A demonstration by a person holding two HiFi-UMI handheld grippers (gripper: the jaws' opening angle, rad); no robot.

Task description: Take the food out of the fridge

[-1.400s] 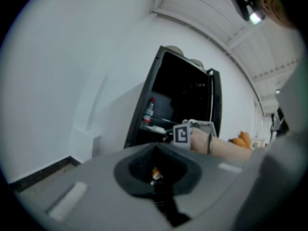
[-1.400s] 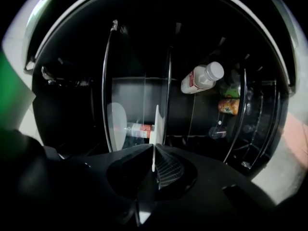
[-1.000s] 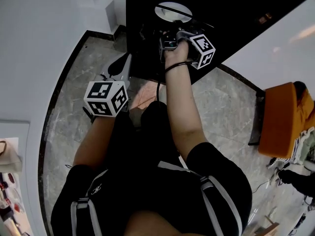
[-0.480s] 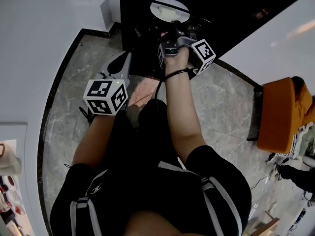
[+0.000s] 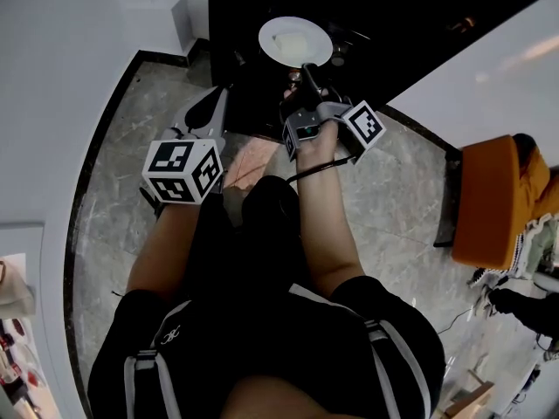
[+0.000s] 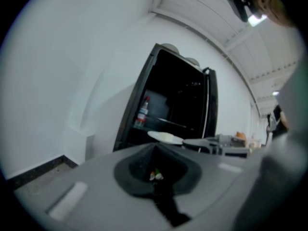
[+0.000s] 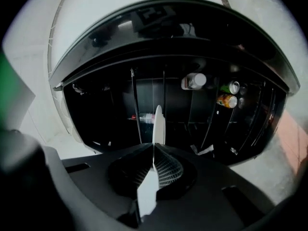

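You stood on a grey marbled floor (image 5: 393, 190) edged with a black border (image 5: 94, 182); the open fridge (image 5: 419, 24) rested on it straight ahead of you; an orange seat (image 5: 489, 203) stood on it to your right; inside the dark fridge a red-capped bottle (image 6: 142, 113) stood upright at the left, just beside a thin shelf (image 6: 169, 123); a white-capped bottle (image 7: 194, 81) and two cans (image 7: 226, 100) sat among the wire shelves (image 7: 163, 97).

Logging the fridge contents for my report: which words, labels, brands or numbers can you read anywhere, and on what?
None can be read.
Red-capped bottle in the fridge: label blurred.
White bottle and cans on the shelves: labels too small.
Marker cubes: square patterns only, no letters.
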